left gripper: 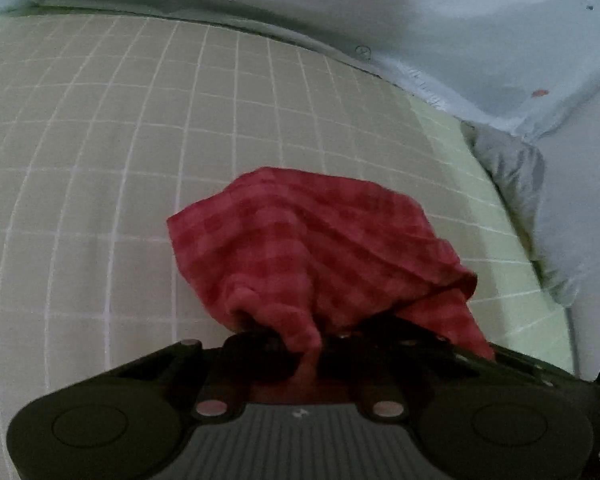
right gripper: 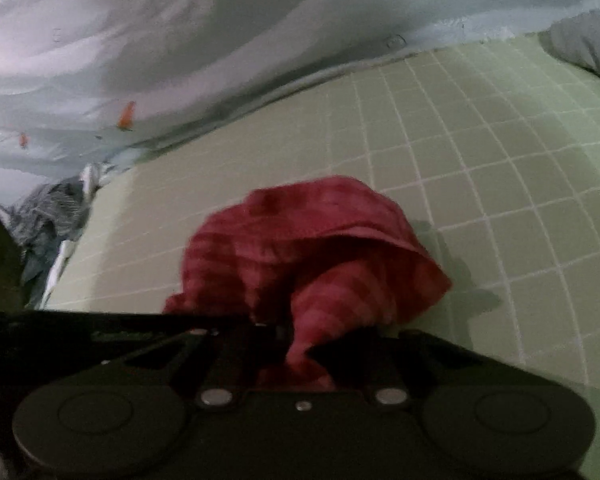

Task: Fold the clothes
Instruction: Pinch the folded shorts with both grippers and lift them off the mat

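Note:
A red checked cloth (left gripper: 312,248) hangs bunched over a pale green mat with a white grid (left gripper: 100,160). My left gripper (left gripper: 304,344) is shut on one edge of the cloth, which drapes forward from the jaws. In the right wrist view my right gripper (right gripper: 304,340) is shut on another part of the same red cloth (right gripper: 312,248), held above the mat (right gripper: 500,160). The fingertips of both grippers are hidden under the fabric.
A light blue sheet (left gripper: 460,20) lies rumpled behind the mat. A grey garment (left gripper: 512,176) lies at the mat's right edge in the left view. A striped grey garment (right gripper: 48,212) lies at the mat's left edge in the right view.

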Motion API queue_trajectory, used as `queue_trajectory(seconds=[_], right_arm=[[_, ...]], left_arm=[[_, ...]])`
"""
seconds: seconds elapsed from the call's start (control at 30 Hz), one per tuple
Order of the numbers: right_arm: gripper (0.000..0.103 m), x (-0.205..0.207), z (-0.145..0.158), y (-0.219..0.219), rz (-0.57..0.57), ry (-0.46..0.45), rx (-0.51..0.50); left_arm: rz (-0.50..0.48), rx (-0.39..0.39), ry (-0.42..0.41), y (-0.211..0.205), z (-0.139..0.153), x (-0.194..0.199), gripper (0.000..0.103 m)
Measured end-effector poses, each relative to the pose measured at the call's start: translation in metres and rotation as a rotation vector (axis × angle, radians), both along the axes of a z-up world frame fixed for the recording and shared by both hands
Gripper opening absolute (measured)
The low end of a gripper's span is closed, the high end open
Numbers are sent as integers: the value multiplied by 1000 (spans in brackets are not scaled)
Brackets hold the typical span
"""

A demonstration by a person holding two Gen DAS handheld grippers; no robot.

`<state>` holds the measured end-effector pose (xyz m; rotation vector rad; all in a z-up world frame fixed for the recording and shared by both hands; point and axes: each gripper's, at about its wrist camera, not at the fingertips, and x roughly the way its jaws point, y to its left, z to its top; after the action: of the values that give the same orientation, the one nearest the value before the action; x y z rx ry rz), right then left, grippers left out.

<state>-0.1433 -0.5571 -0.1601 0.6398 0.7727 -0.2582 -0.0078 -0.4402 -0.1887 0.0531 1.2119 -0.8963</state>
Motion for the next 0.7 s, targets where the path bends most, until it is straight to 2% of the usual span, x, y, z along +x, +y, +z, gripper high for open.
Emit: queue_trajectory(seconds=[0.17, 0.47, 0.7], right_arm=[[9, -34, 25, 17, -37, -15, -15], [9, -103, 61, 24, -202, -27, -6], [9, -146, 65, -14, -290, -108, 34]], left_arm=[[-11, -54, 62, 20, 18, -17, 11], [-162, -64, -3, 5, 60, -85, 11], [-259, -61, -114, -38, 89, -120, 11]])
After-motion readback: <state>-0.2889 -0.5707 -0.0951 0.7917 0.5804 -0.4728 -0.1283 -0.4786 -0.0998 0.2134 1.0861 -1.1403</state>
